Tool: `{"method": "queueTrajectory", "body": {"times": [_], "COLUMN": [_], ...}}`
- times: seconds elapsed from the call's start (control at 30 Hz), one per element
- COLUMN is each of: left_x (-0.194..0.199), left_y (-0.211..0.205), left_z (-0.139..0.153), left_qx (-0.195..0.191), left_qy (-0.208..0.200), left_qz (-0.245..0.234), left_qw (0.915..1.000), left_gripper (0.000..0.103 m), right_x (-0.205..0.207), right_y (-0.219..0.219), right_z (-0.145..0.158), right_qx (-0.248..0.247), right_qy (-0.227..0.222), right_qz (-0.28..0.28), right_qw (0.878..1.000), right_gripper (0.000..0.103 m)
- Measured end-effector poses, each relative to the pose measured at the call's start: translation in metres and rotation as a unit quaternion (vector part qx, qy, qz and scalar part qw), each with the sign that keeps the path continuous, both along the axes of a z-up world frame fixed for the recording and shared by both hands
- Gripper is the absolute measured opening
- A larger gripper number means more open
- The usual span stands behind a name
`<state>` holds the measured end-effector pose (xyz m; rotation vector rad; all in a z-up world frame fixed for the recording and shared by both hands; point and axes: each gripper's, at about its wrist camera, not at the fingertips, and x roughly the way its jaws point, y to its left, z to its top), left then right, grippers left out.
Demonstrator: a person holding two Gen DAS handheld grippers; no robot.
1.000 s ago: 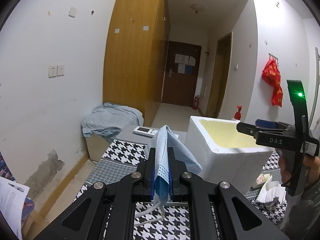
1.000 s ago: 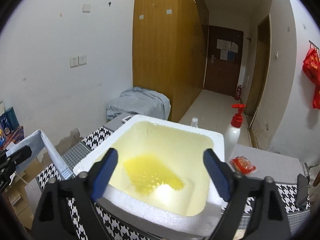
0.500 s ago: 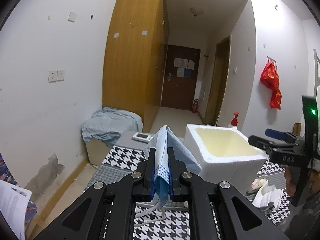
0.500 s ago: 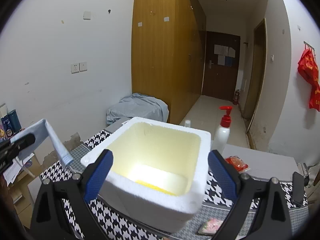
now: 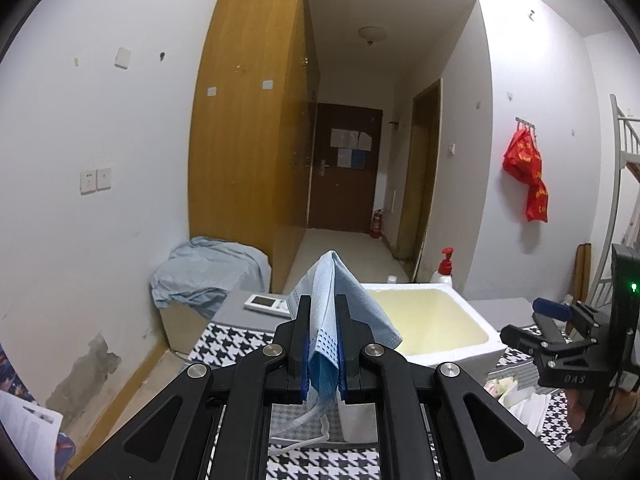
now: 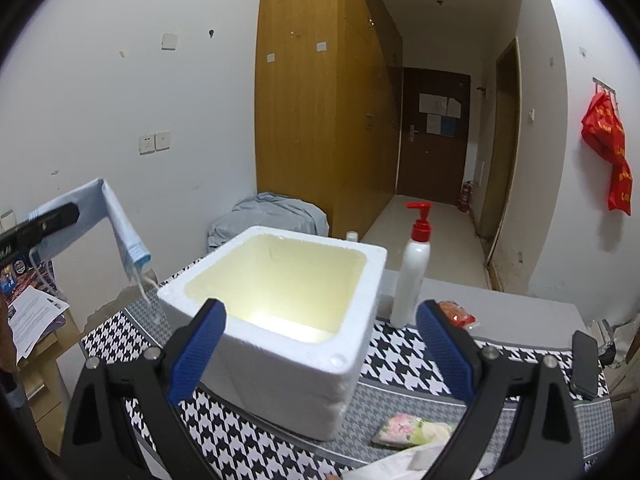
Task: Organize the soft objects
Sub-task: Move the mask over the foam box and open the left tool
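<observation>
A light blue face mask (image 5: 360,312) hangs pinched between the fingers of my left gripper (image 5: 322,300), which is shut on it; its ear loops dangle below. The right wrist view shows this same mask (image 6: 120,224) draped from the left gripper (image 6: 68,216), up and to the left of a white foam box (image 6: 360,256). The box (image 5: 452,354) stands open-topped on the houndstooth tablecloth, and I see nothing inside it. My right gripper (image 6: 322,312) is open wide just before the box's near corner, with nothing between its blue pads. From the left wrist it (image 5: 522,318) appears right of the box.
A white pump bottle (image 6: 412,276) with a red head stands behind the box. A flowered tissue pack (image 6: 416,428) lies at the box's near right, a red packet (image 6: 456,312) and a dark phone (image 6: 584,364) farther right. A remote (image 5: 268,303) lies at the table's far left.
My right gripper pulled back from over the box, so the whole box now shows, and its jaws spread a little wider. The left gripper rose with the mask.
</observation>
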<state>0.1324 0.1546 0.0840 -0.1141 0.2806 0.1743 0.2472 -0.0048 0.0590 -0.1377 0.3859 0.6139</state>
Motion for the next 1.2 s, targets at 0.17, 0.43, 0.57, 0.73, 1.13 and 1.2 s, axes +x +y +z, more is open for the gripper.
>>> {"method": "queueTrajectory", "body": {"times": [0.17,0.43,0.57,0.73,1.13,1.2], "left_x": [0.005,0.021,0.033,0.051,0.097,0.104], "left_y": [-0.008,-0.029,-0.039,-0.046,-0.062,-0.064], "left_z": [0.008,0.021,0.024,0.025,0.013,0.010], "left_qx": [0.001,0.016,0.017,0.014,0.017,0.018], "left_qy": [-0.007,-0.016,-0.015,-0.008,0.025,0.031], "left_qz": [-0.012,-0.033,-0.047,-0.059,-0.083,-0.083], "left_qw": [0.9999,0.9992,0.9986,0.9981,0.9961,0.9959], "left_gripper": [0.011,0.011,0.011,0.011,0.011,0.011], "right_x": [-0.004,-0.012,-0.017,-0.018,-0.020,-0.019], "right_y": [-0.015,-0.036,-0.049,-0.061,-0.097,-0.101], "right_z": [-0.002,-0.012,-0.016,-0.022,-0.037,-0.039], "right_qx": [0.008,0.014,0.015,0.016,0.022,0.024], "right_qy": [0.000,0.002,0.003,0.008,0.018,0.020], "right_qz": [-0.007,-0.023,-0.033,-0.050,-0.095,-0.102], "right_qw": [1.000,1.000,0.999,0.999,0.995,0.994], "right_gripper": [0.098,0.101,0.101,0.101,0.101,0.101]}}
